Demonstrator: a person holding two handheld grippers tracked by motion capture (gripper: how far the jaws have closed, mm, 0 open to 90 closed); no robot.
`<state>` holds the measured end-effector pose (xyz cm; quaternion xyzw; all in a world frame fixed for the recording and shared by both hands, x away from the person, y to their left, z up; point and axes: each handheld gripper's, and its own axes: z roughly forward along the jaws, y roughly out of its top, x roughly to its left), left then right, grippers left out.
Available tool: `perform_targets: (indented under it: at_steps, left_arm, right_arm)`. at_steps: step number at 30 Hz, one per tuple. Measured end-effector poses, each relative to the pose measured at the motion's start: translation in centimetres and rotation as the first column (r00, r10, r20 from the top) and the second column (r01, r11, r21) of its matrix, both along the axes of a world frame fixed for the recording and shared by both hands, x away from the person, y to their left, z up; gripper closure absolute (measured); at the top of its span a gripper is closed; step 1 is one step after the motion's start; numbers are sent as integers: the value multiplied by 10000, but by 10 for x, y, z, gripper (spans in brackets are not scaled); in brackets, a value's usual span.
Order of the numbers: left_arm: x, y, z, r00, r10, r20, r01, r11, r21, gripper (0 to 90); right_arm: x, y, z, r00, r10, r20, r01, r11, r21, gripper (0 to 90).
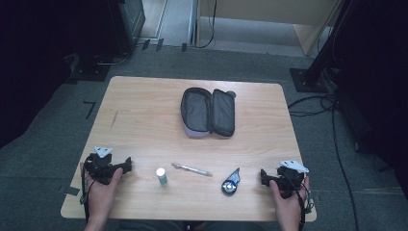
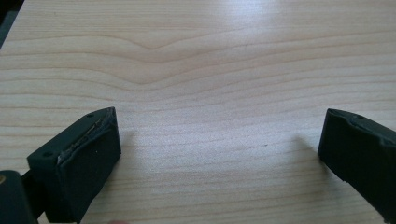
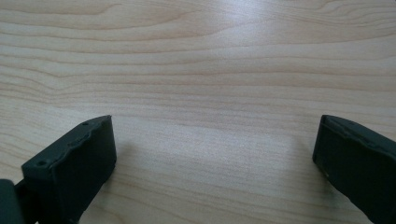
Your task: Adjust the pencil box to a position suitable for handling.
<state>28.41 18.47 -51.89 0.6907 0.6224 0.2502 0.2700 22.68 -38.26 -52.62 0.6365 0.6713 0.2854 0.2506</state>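
Both grippers, left gripper (image 1: 126, 166) and right gripper (image 1: 263, 175), are resting at the near worktop (image 1: 144, 120) edge with jaws gaping wide over bare wood, while between them are lying a small bottle (image 1: 161, 175), pen (image 1: 191, 169) and tape dispenser (image 1: 232, 182), the open pouch (image 1: 208, 111) sitting well beyond.

Your forearms run off the bottom edge of the high view, and your hands cover the rear of the left gripper (image 1: 126, 166) and right gripper (image 1: 263, 176). In both gripper views each outer jaw is cut by the frame. The small white-capped item (image 1: 161, 175) and the dark blue thing (image 1: 231, 182) between your grippers are too small to identify.
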Motion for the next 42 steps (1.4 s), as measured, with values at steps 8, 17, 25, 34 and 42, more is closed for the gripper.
perform_targets:
  at_steps: [8,17,25,34,42]
  left_arm:
    - [0,-2,0,10000,17,5,-17,10000,9,0]
    - [0,-4,0,10000,-27,1,27,10000,-3,0]
    - [-1,-4,0,10000,-60,22,61,10000,-12,0]
    - [0,-4,0,10000,-45,3,45,10000,-6,0]
    - [0,-4,0,10000,-93,6,93,10000,7,0]
  right_arm:
    - [1,1,0,10000,-48,51,48,10000,35,27]
    - [-2,18,34,9990,320,310,-336,9979,551,208]
    - [5,43,66,9934,851,764,-907,9932,735,317]
    - [29,85,84,9822,1620,952,-1709,9808,941,457]
    - [57,116,89,9739,2174,653,-2216,9728,676,566]
